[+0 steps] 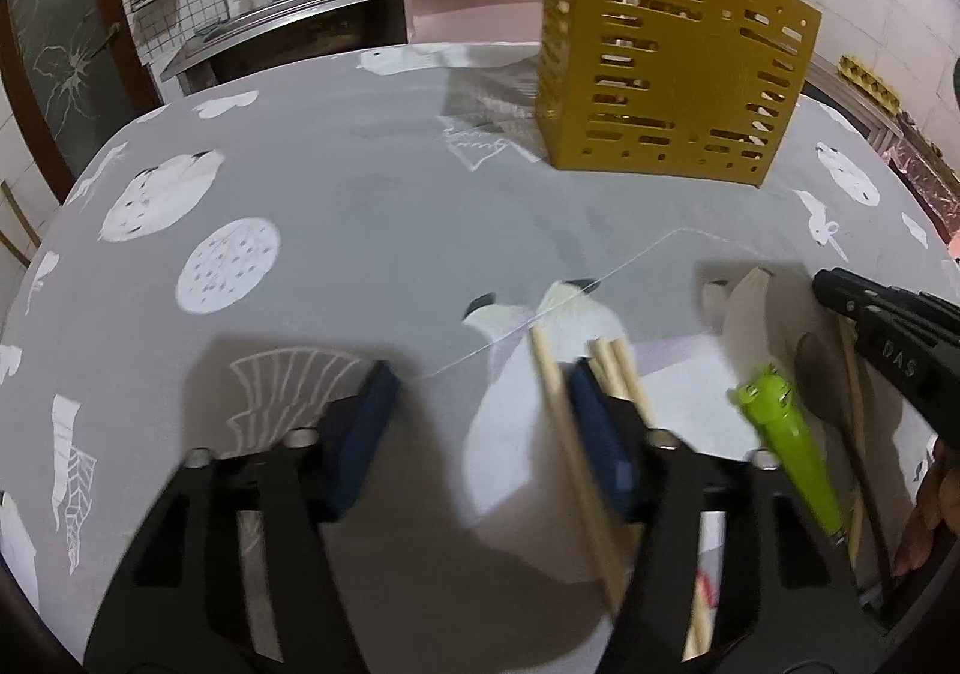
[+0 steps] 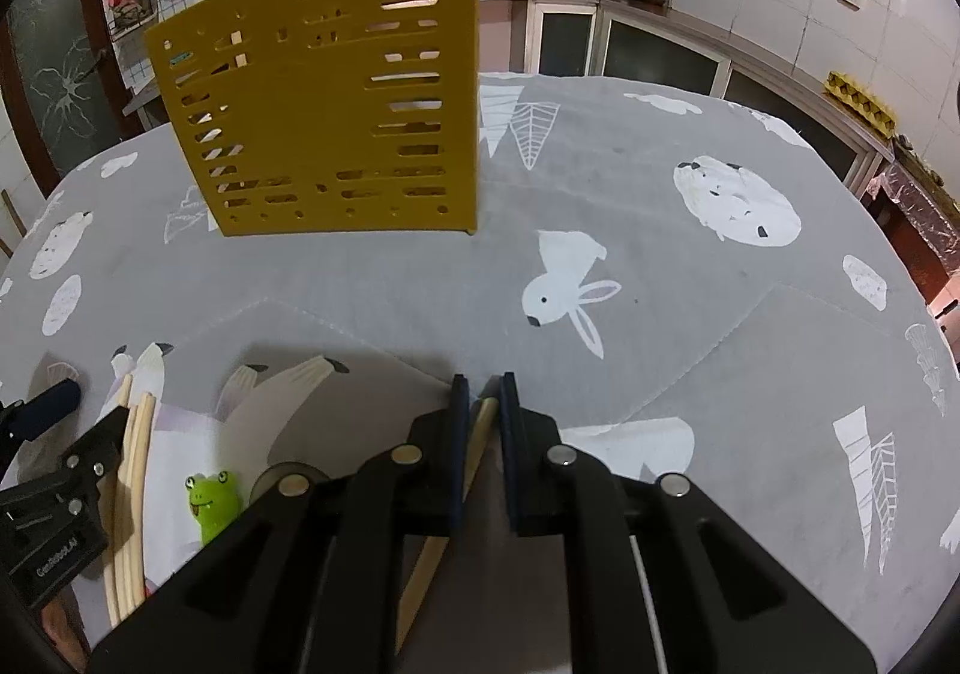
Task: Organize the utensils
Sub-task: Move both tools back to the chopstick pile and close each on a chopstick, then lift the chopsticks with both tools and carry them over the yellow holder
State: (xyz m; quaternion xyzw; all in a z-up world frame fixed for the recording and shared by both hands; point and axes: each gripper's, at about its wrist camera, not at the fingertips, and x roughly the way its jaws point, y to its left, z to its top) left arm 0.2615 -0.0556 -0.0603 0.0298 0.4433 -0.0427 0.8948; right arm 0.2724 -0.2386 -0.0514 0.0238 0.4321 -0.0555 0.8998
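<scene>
Chopsticks (image 1: 618, 374) lie loose on the tabletop (image 1: 372, 230) at 5 o'clock in my left view, one stick crossing the right finger of my left tool (image 1: 480, 404). That tool stands wide open, holding nothing. Beside them at 4 o'clock lie a green frog-headed utensil (image 1: 786, 434) and a dark wooden spoon (image 1: 825, 374). My right tool (image 2: 480, 395) is closed almost fully on a wooden handle (image 2: 474, 446), which runs back between its fingers; its far end I cannot see. The holder (image 2: 336, 92), yellow and slotted, stands upright at 11 o'clock in the right view, well apart from the utensils, with sticks rising from it.
</scene>
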